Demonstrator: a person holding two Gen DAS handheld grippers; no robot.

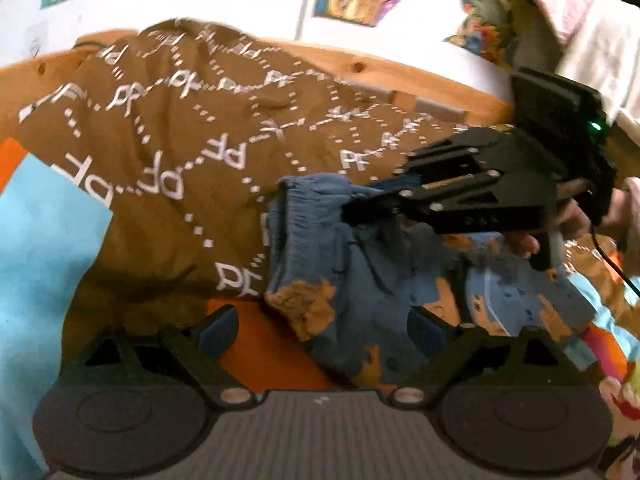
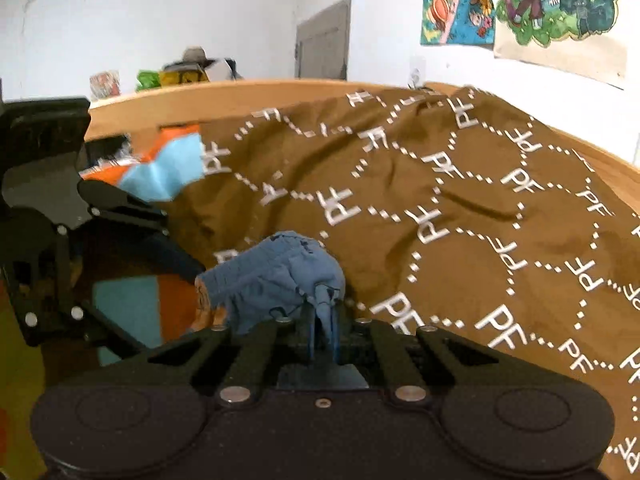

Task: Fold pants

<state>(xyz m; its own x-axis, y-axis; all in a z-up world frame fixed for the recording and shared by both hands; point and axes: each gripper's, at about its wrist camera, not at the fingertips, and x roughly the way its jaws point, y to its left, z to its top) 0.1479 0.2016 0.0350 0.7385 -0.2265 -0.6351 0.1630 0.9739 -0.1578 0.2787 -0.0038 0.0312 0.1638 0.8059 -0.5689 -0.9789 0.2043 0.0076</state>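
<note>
Blue pants with orange figures lie bunched on a bed, partly over a brown blanket. In the left wrist view my left gripper stands open just short of the pants' near edge, with nothing between its fingers. My right gripper comes in from the right, held by a hand, and is shut on the gathered waistband. In the right wrist view the right gripper pinches a fold of the pants, which rise in a lump in front of it. The left gripper's fingers show at the left.
The brown blanket, printed with white letters, covers most of the bed. A wooden bed frame curves behind it against a white wall with posters. An orange and light blue sheet shows at the left. Crumpled clothes lie at the far right.
</note>
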